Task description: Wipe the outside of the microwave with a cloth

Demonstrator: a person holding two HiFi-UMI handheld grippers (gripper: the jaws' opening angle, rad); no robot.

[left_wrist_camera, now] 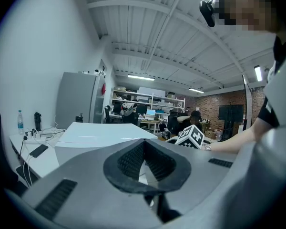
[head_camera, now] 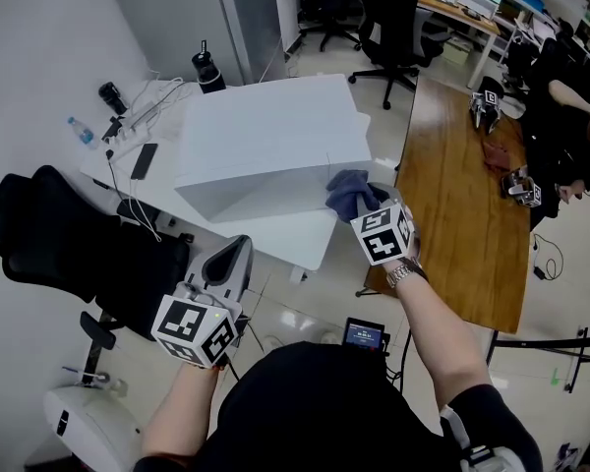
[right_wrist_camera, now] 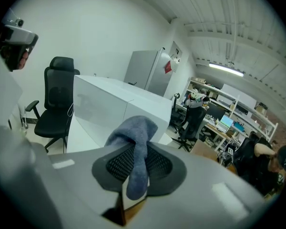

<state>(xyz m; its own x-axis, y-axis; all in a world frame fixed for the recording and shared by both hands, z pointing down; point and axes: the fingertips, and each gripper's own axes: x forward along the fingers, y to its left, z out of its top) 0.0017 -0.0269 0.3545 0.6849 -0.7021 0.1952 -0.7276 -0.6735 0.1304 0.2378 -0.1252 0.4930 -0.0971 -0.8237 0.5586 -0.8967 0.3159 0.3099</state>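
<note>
The white microwave (head_camera: 265, 146) stands on a white table (head_camera: 305, 239), seen from above in the head view. My right gripper (head_camera: 364, 197) is shut on a blue-grey cloth (head_camera: 352, 192), held just off the microwave's right front corner. In the right gripper view the cloth (right_wrist_camera: 136, 151) hangs pinched between the jaws with the microwave (right_wrist_camera: 114, 111) ahead. My left gripper (head_camera: 234, 254) is shut and holds nothing, low in front of the table. In the left gripper view the microwave (left_wrist_camera: 100, 137) lies ahead beyond the closed jaws.
A black office chair (head_camera: 69, 249) stands left of the table. A phone (head_camera: 144, 160), cables and bottles (head_camera: 206, 67) lie on the table's far left. A wooden table (head_camera: 472, 205) runs along the right, with a person seated beyond it. A small screen (head_camera: 364, 334) sits near my body.
</note>
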